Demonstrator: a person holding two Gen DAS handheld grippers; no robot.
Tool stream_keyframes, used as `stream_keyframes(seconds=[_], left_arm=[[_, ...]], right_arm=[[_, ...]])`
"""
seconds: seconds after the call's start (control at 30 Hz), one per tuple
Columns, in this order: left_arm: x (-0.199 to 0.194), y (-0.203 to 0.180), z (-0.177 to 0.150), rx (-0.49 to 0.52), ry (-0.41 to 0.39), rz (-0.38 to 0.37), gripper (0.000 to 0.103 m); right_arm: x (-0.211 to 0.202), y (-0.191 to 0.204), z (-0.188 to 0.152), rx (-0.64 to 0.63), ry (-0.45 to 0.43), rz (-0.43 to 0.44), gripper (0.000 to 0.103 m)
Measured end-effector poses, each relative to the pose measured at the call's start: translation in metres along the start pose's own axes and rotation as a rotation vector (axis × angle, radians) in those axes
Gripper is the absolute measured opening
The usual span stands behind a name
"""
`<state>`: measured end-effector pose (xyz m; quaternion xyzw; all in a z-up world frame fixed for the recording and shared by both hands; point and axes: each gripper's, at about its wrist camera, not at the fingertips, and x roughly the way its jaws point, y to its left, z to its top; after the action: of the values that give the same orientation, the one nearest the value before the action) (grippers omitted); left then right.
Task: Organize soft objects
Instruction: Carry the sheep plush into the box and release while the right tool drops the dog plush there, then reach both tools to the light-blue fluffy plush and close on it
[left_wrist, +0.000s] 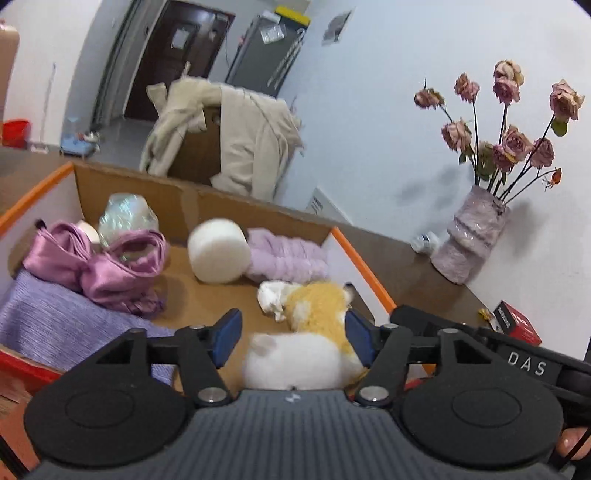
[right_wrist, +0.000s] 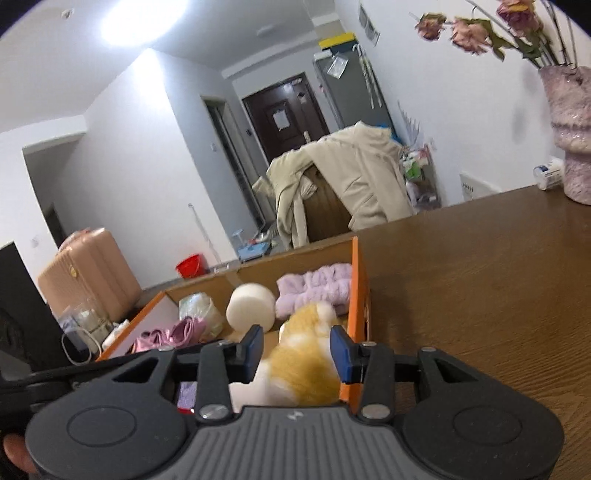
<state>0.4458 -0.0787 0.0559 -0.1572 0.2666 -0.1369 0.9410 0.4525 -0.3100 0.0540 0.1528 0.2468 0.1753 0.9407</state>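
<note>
1. Your left gripper (left_wrist: 293, 338) has its fingers spread apart; the plush toy (left_wrist: 314, 332) lies between them, its side against the right pad, while the left pad stands clear of it.
2. Your right gripper (right_wrist: 297, 354) has its fingers closer together around the same plush toy; I cannot tell if the pads press on it.
3. You can see the toy inside the cardboard box (left_wrist: 266, 212), near the box's orange right edge.
4. Deeper in the box from the toy lie a white foam roll (left_wrist: 218, 251) and a folded lilac towel (left_wrist: 288, 258).
5. At the left side of the box you have a pink satin cloth (left_wrist: 107, 266) on a purple fabric (left_wrist: 51, 317).
</note>
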Motion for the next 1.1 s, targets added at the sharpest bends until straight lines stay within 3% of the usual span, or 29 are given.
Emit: stream_keyframes(seconds=[0.03,0.2,0.43,0.57,0.73,0.93,1.1], left_arm=[[-0.004,-0.002,0.001,0.003,-0.016,0.013,0.073],[-0.032,-0.019,0.017,0.068,-0.091,0.061,0.073],[-0.123,-0.059,0.027,0.204,-0.22,0.142,0.086],[-0.162,-0.075,-0.001,0.269,-0.255,0.172,0.094],[-0.192,-0.086,-0.057,0.265,-0.262,0.197,0.097],[-0.207,-0.082,-0.124,0.228,-0.199,0.21,0.098],[-0.204,-0.066,-0.15,0.216,-0.141,0.255,0.098]], right_arm=[[-0.003,-0.001,0.0,0.005,-0.011,-0.001,0.04],[-0.016,0.001,0.008,-0.001,-0.063,-0.007,0.042],[-0.086,0.026,0.028,-0.122,-0.11,0.049,0.058],[-0.139,0.031,0.016,-0.173,-0.131,0.083,0.072],[-0.177,0.03,-0.022,-0.224,-0.097,0.082,0.076],[-0.188,0.032,-0.072,-0.274,-0.026,0.062,0.078],[-0.183,0.034,-0.11,-0.297,0.043,0.07,0.078]])
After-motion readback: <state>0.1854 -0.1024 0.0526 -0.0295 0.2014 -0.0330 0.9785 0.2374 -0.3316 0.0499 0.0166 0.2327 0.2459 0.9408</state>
